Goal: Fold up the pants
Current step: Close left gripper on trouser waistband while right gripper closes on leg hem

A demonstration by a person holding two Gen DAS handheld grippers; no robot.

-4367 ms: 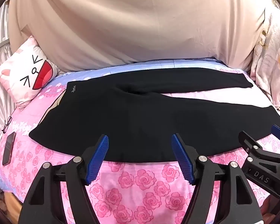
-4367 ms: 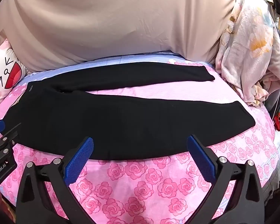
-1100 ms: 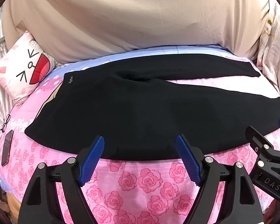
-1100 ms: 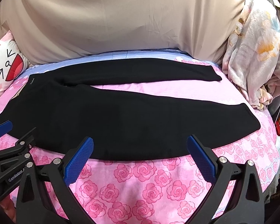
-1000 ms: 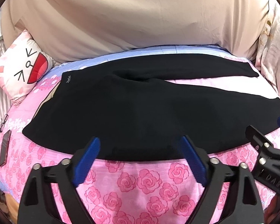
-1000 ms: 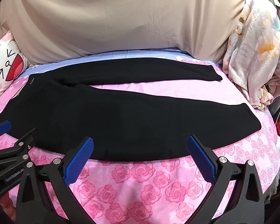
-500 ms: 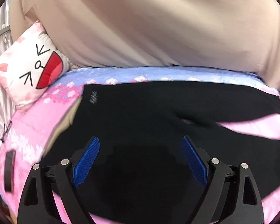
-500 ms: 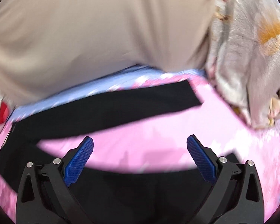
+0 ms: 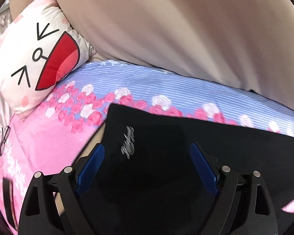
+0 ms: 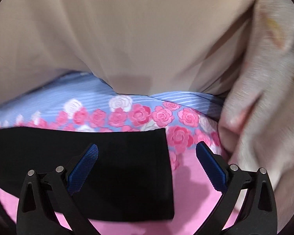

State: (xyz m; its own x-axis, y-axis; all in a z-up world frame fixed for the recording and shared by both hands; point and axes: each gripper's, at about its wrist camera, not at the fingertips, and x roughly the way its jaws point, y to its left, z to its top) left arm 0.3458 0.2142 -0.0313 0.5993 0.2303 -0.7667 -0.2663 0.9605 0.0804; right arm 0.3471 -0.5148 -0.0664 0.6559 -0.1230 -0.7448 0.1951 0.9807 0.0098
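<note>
Black pants [image 9: 166,146] lie flat on the pink rose bedsheet [image 9: 49,141]. The left wrist view shows their far waistband corner with a silver script logo [image 9: 128,143]. My left gripper [image 9: 147,154] hovers open over that corner, blue pads on either side of the logo, with nothing gripped. The right wrist view shows the far leg's hem end [image 10: 143,166], a straight cut edge. My right gripper [image 10: 147,154] is open above it, the left pad over the black cloth and the right pad over bare sheet.
A cartoon-face pillow [image 9: 35,58] leans at the bed's far left. A beige cover [image 9: 186,29] rises behind the bed. A pale floral blanket [image 10: 264,98] is heaped at the right. Glasses [image 9: 4,139] and a dark phone [image 9: 8,197] lie on the left side of the bed.
Both grippers have swept forward from the bed's near side to the far side. The left now sits over the waistband corner, the right over the far leg's hem. Both stayed open.
</note>
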